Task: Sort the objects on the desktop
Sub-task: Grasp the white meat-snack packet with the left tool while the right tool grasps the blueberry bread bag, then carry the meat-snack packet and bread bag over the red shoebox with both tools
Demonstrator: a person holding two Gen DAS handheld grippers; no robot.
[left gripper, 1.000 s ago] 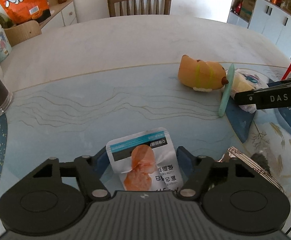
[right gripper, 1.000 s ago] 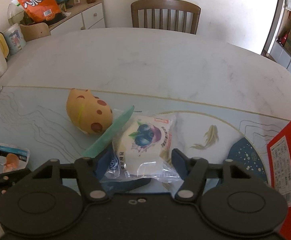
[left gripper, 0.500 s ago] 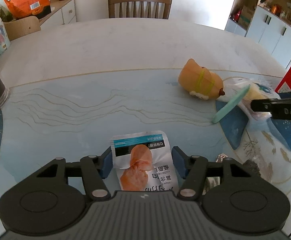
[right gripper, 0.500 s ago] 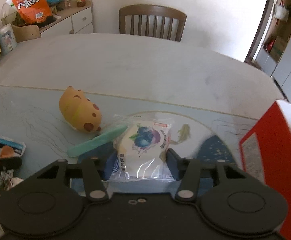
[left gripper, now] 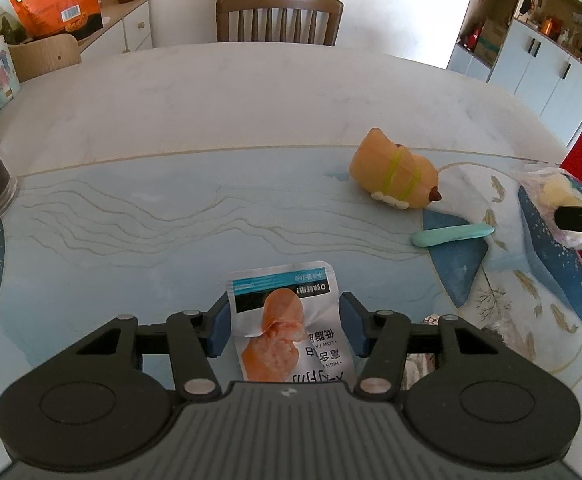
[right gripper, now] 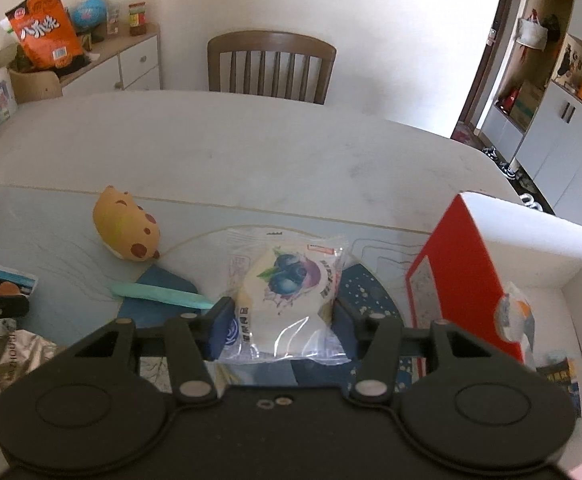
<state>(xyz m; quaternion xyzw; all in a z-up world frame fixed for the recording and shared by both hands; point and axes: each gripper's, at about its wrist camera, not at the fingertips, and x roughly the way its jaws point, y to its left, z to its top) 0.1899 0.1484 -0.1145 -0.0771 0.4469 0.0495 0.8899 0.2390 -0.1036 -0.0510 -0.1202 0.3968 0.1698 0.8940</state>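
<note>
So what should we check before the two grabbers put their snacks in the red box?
1. Right gripper squeezing the blueberry bun packet: ok, pads press both sides.
2. Bun packet lifted off the table: ok, it hangs above the mat.
3. Left gripper on the chicken packet: cannot tell; its jaws have just been closing with the packet between them, but a firm pinch is not clear.
4. Red box open: ok, the top is open and a packet already lies inside.
5. Way to the box: ok, the toy hamster and green stick lie on the other side.
</note>
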